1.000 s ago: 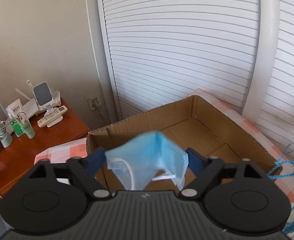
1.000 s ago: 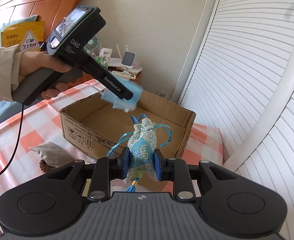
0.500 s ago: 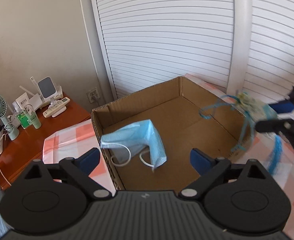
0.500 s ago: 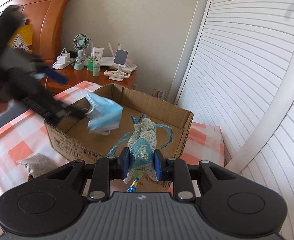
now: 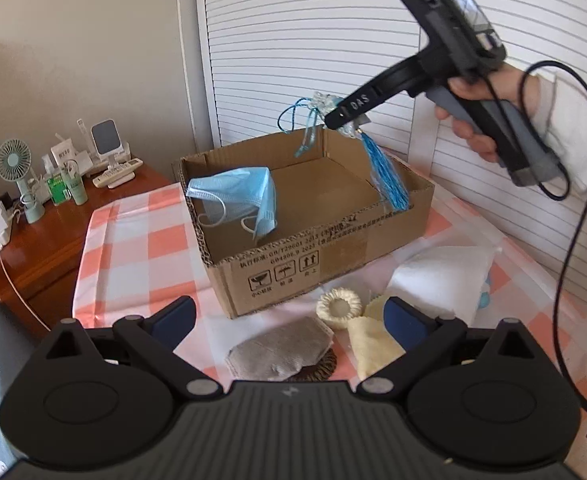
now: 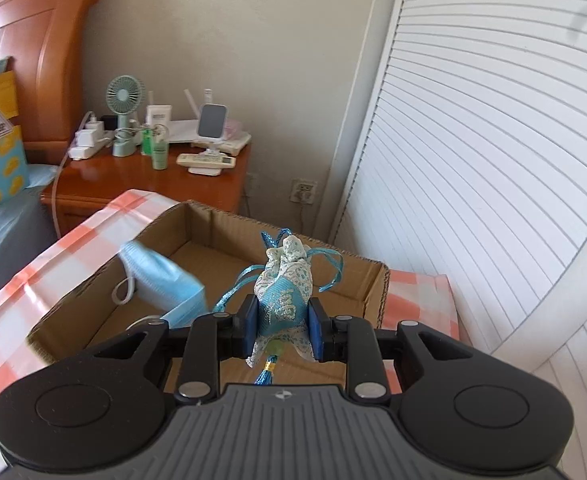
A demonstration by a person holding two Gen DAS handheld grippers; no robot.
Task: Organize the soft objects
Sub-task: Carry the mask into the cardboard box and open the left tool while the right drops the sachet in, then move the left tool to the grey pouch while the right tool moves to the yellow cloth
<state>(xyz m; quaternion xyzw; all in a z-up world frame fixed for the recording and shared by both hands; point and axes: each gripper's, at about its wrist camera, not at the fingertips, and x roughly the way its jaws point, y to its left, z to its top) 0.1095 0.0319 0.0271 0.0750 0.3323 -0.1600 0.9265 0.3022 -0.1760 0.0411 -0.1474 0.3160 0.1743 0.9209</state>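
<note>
A cardboard box (image 5: pixel 333 256) stands on the checked cloth. A blue face mask (image 5: pixel 237 196) hangs over its left wall, also seen in the right wrist view (image 6: pixel 161 280). My left gripper (image 5: pixel 289 322) is open and empty, pulled back in front of the box, above a grey pouch (image 5: pixel 281 354), a cream knitted ring (image 5: pixel 339 306) and a yellow cloth (image 5: pixel 373 346). My right gripper (image 6: pixel 283 326) is shut on a blue-and-white sachet (image 6: pixel 285 304) with a tassel (image 5: pixel 385 176), held over the box's far right part.
White tissue-like cloth (image 5: pixel 445 280) lies right of the box. A wooden nightstand (image 5: pixel 53 232) with a fan (image 5: pixel 13 160), bottles and remote stands at left. White louvred doors (image 5: pixel 313 40) are behind the box. A bed headboard (image 6: pixel 45 52) is at left.
My left gripper let go of the mask, which now hangs on the box's left wall, and drew back from the box. My right gripper moved the sachet over the box.
</note>
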